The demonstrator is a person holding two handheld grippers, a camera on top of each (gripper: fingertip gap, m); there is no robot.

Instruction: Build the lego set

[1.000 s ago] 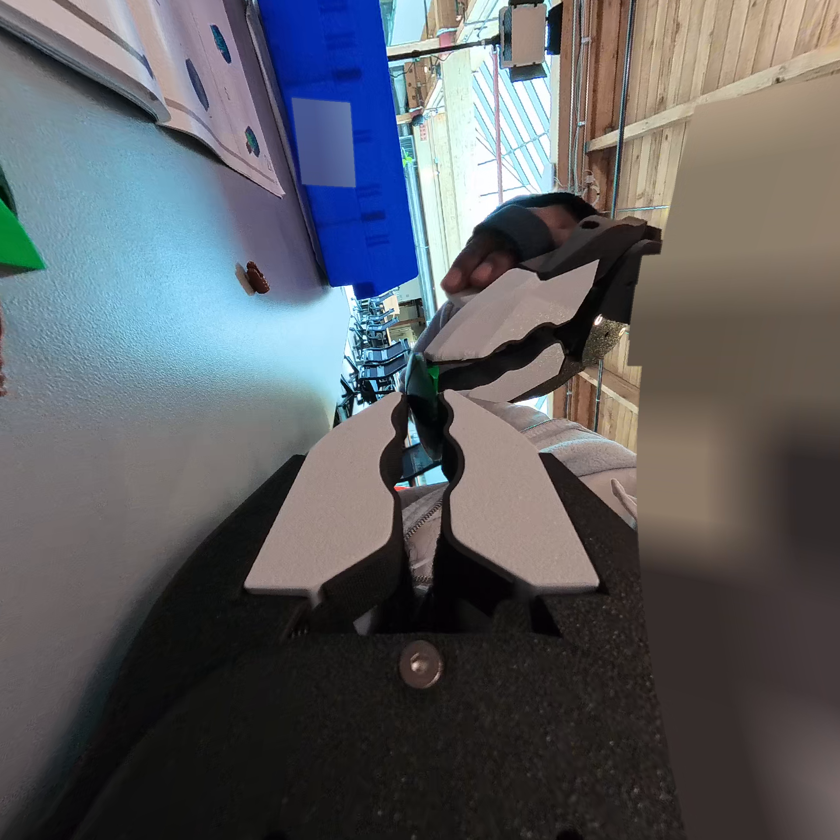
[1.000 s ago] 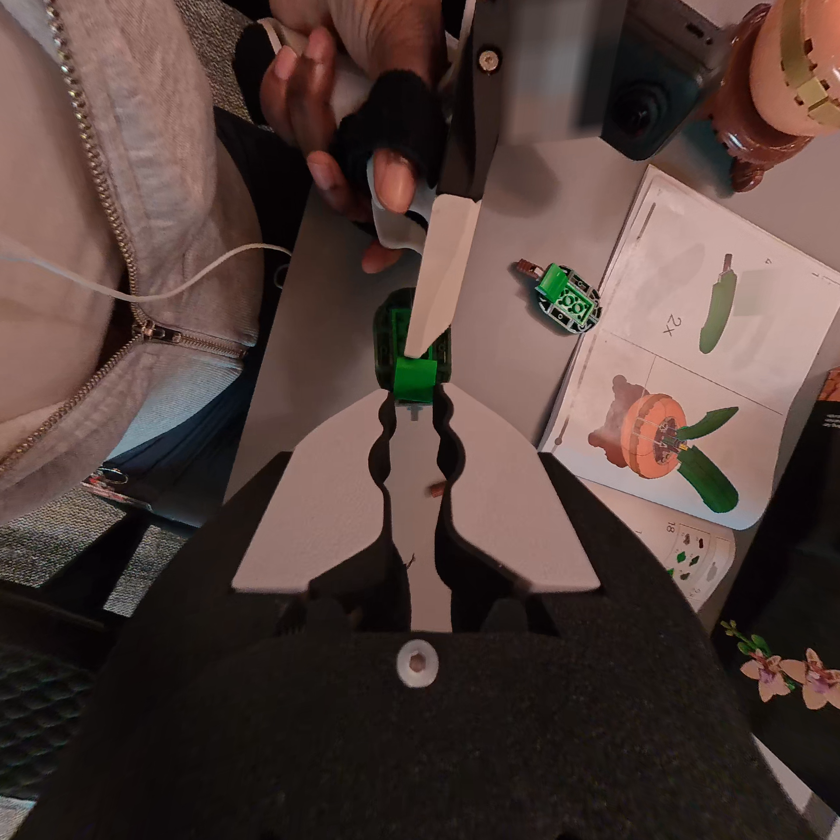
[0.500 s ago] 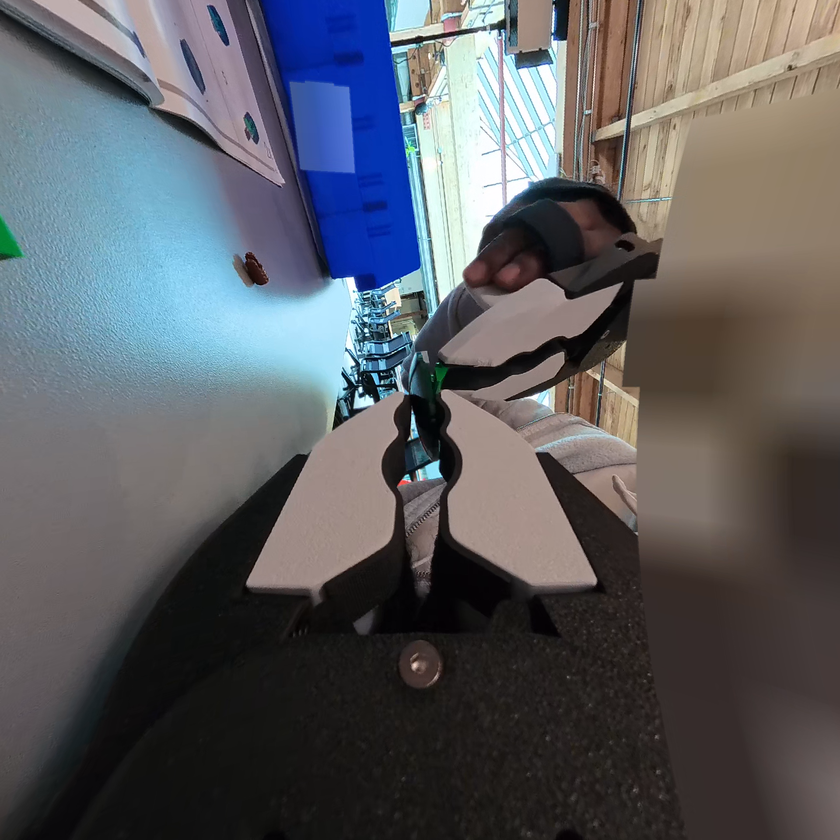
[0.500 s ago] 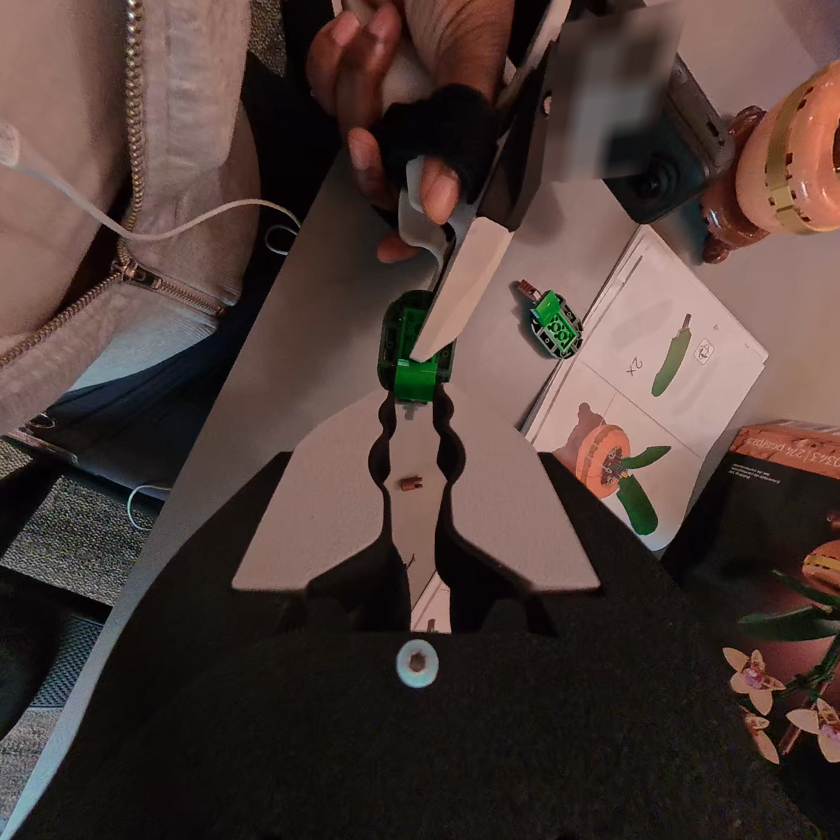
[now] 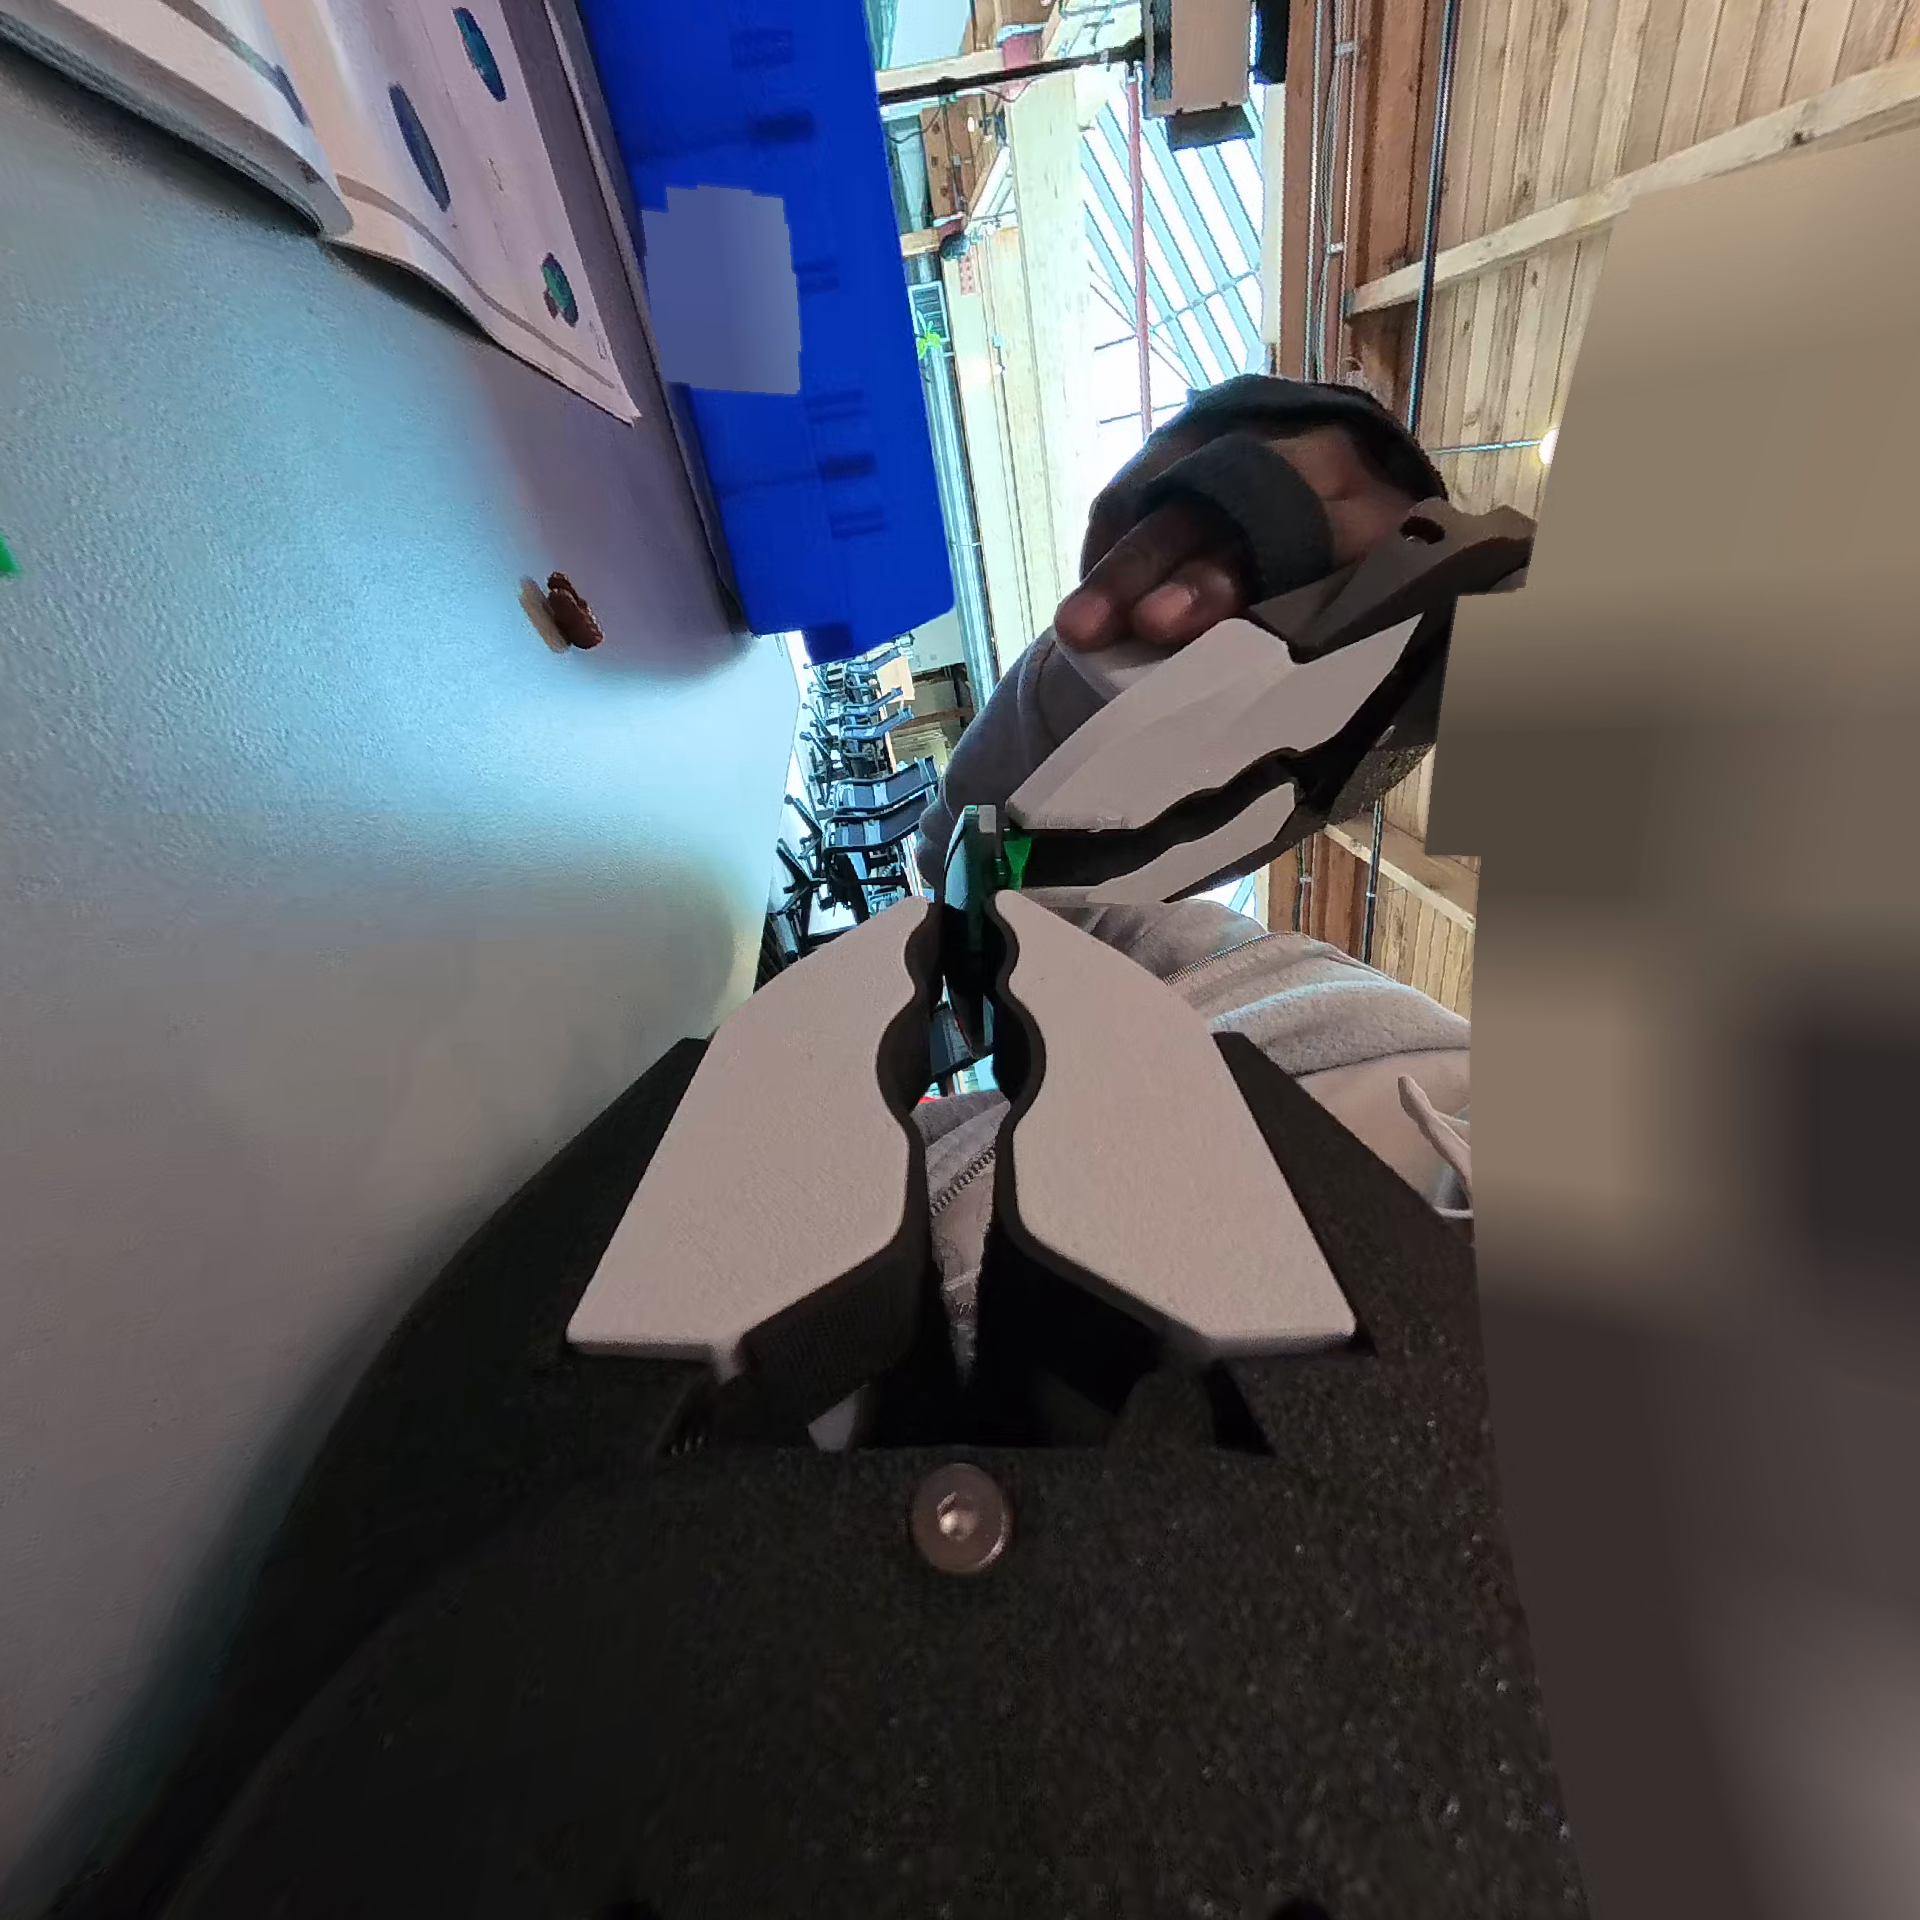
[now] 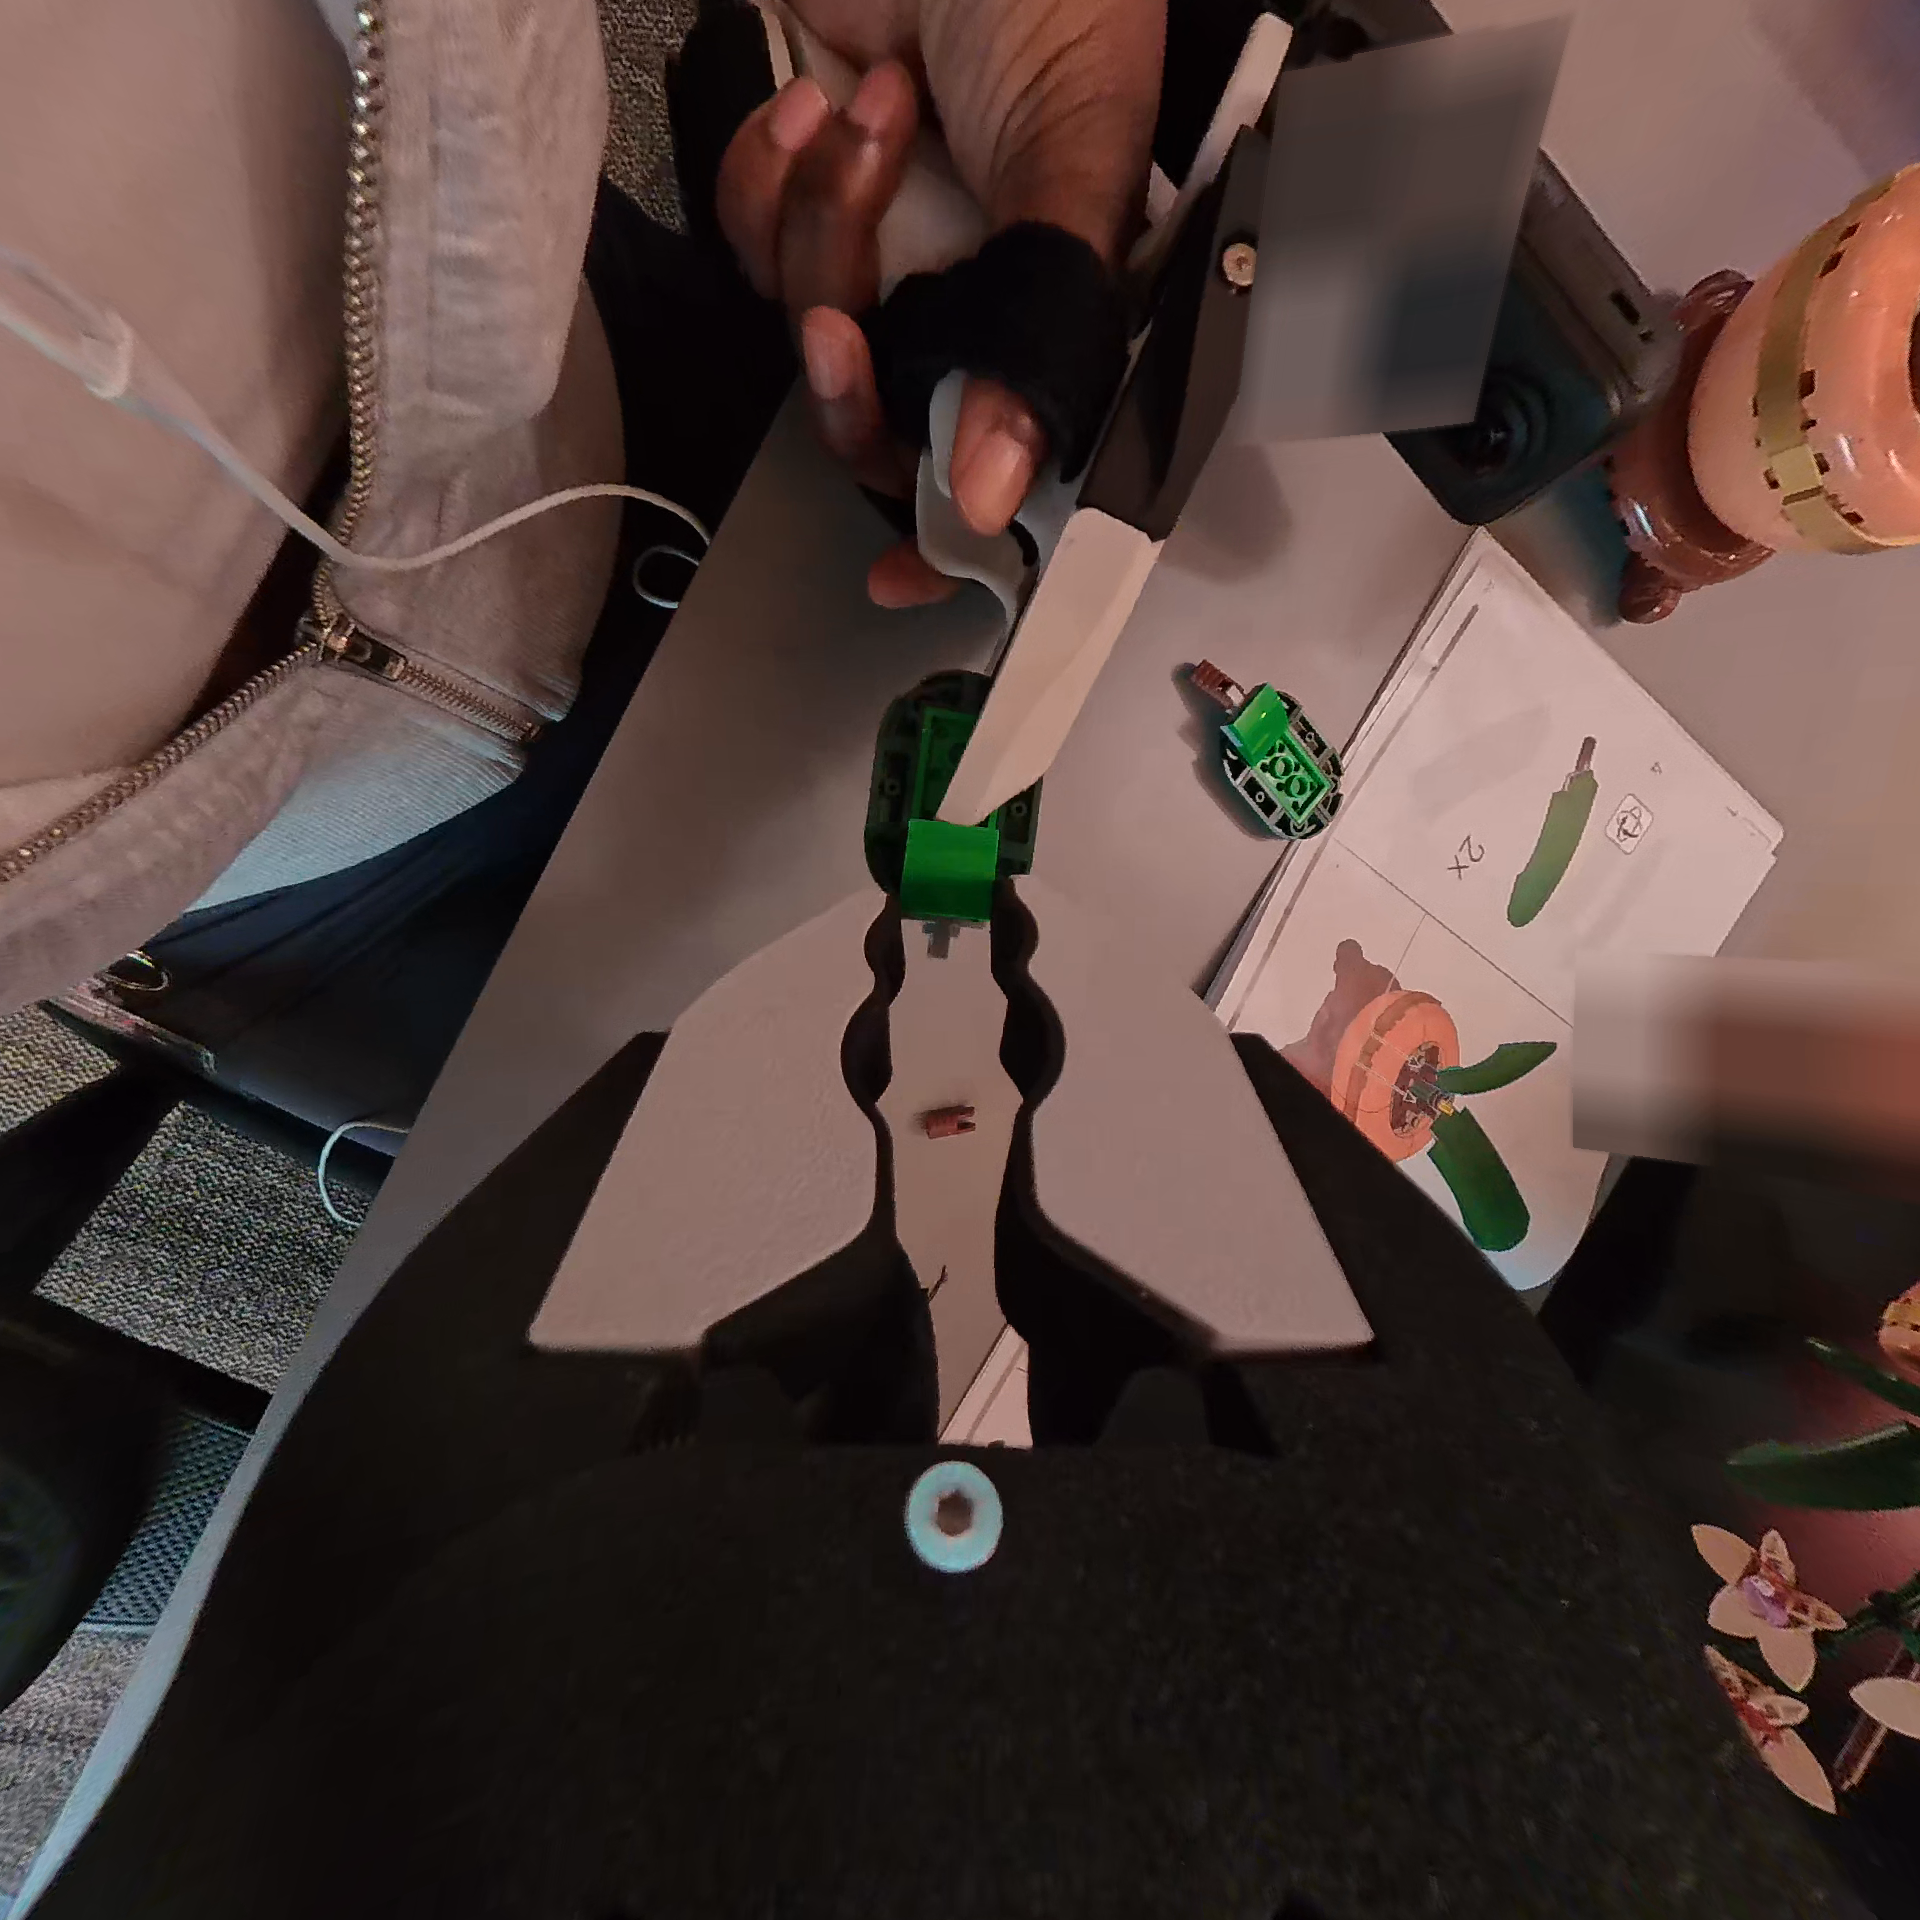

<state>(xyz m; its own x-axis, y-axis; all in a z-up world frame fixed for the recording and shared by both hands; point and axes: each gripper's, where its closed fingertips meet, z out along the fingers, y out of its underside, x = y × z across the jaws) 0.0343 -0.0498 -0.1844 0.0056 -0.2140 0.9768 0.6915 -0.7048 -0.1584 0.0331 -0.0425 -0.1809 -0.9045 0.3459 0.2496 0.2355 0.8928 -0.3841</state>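
- The left gripper (image 5: 961, 914) is clamped on the dark green leaf piece (image 5: 971, 883), which stands edge-on between its 2 pale fingertips, held above the grey table (image 5: 312, 831).
- In the right wrist view the same dark green leaf piece (image 6: 899, 769) shows its oval underside, and the left gripper (image 6: 997, 800) comes down onto it from the upper right.
- The right gripper (image 6: 943, 914) is closed on the bright green brick (image 6: 948, 868), which sits against the near end of the leaf piece; a small grey pin sticks out of the brick toward the camera.
- A second green leaf assembly (image 6: 1280, 769) lies on the table to the right of the held leaf piece, just beside the open instruction booklet (image 6: 1558, 831).
- A small brown peg (image 6: 951, 1119) lies on the table below the held leaf piece (seen through the gap between the right fingers).
- The peach and brown pot model (image 6: 1808, 384) stands to the upper right of the leaf piece, beyond the booklet.
- A blue bin (image 5: 790, 312) stands on the table, far beyond the leaf piece.
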